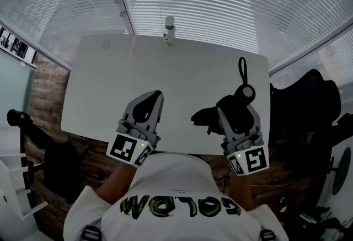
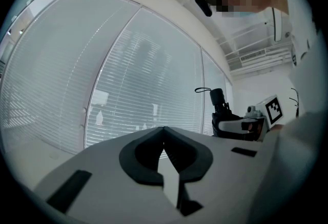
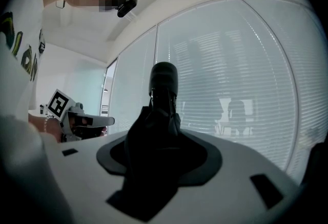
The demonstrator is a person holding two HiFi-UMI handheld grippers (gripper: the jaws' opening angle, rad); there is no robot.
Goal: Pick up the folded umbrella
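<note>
Across your white shirt (image 1: 165,176) runs dark lettering edged in yellow-green (image 1: 179,207). It is upside down in your head view and cannot be read with certainty. The black-and-white square marker (image 1: 124,148) on your left claw (image 1: 156,95) shows only a pattern. So does its twin marker (image 1: 255,159) on your right claw (image 1: 238,106). The label on the small clear bottle (image 1: 169,29) is too small to read.

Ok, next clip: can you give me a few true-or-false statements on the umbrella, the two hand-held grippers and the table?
1. The right hand-held gripper is closed on the umbrella. True.
2. The left hand-held gripper holds a bottle. False: nothing is between its jaws, which meet at the tips.
3. The umbrella is spread open. False: it is folded, with its strap pointing away from the person.
4. A bottle stands at the far edge of the table. True.
</note>
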